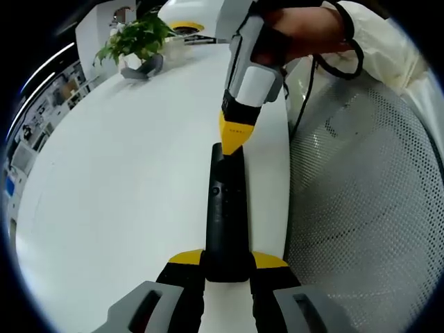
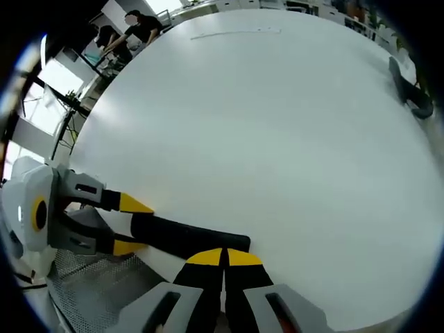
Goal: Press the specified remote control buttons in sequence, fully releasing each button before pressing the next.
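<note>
A long black remote control (image 1: 225,208) lies lengthwise near the right edge of the white table (image 1: 125,180). My left gripper (image 1: 227,261) is shut on its near end, one yellow-tipped jaw on each side. My right gripper (image 1: 232,135), held by a hand, comes down from the top with its yellow tips together on the remote's far end. In the right gripper view, the shut right gripper (image 2: 224,255) sits over the end of the remote (image 2: 187,236), and the left gripper (image 2: 132,225) clamps the other end. Which button lies under the tips is hidden.
A potted plant (image 1: 135,38) in a grey dish stands at the far left of the table. A white mesh chair (image 1: 368,201) sits beside the table's right edge. A dark object (image 2: 411,90) lies at the far right. People (image 2: 139,28) stand beyond the table.
</note>
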`<state>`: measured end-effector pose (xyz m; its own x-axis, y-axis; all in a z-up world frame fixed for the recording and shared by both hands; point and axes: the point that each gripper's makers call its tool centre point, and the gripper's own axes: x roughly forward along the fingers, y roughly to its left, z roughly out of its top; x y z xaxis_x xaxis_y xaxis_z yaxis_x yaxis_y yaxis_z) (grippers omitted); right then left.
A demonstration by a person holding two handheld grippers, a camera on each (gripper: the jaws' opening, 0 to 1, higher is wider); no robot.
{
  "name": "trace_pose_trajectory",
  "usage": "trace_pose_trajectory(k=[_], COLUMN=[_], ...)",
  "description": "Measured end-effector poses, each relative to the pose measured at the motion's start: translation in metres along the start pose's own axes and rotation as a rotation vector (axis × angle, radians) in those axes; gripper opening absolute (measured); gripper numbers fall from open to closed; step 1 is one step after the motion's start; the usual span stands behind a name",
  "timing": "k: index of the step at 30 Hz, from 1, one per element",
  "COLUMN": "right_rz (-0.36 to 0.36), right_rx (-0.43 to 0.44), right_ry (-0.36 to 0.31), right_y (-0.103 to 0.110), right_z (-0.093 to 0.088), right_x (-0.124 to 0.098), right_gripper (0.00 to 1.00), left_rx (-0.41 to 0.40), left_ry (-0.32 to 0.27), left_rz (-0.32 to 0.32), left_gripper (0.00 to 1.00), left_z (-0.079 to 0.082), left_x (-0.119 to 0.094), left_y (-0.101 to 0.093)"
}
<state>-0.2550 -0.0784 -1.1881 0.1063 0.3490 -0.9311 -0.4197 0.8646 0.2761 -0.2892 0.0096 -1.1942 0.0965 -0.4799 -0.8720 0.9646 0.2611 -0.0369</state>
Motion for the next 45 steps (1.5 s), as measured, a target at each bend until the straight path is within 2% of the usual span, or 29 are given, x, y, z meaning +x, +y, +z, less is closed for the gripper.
trace_pose_trajectory(k=[8, 11, 15, 20, 45], right_rz=[0.018, -0.006, -0.021, 0.017, 0.05], right_rx=[0.033, 0.002, -0.031, -0.01, -0.012], right_ry=[-0.042, -0.053, -0.037, -0.041, -0.018], right_y=[-0.001, 0.001, 0.001, 0.006, 0.013], right_z=[-0.001, -0.001, 0.0, 0.003, 0.004], right_x=[-0.002, -0.002, -0.002, -0.002, 0.003], right_gripper=[0.0, 0.0, 0.0, 0.0, 0.0], left_rx=[0.003, 0.001, -0.002, -0.002, -0.016], left_ry=[0.004, 0.0, -0.005, -0.002, -0.009], left_rz=[0.005, 0.004, 0.003, -0.001, -0.014], left_gripper=[0.24, 0.24, 0.24, 0.24, 0.24], left_z=[0.0, 0.0, 0.0, 0.0, 0.001], left_x=[0.0, 0.0, 0.0, 0.0, 0.0], left_y=[0.0, 0.0, 0.0, 0.0, 0.0])
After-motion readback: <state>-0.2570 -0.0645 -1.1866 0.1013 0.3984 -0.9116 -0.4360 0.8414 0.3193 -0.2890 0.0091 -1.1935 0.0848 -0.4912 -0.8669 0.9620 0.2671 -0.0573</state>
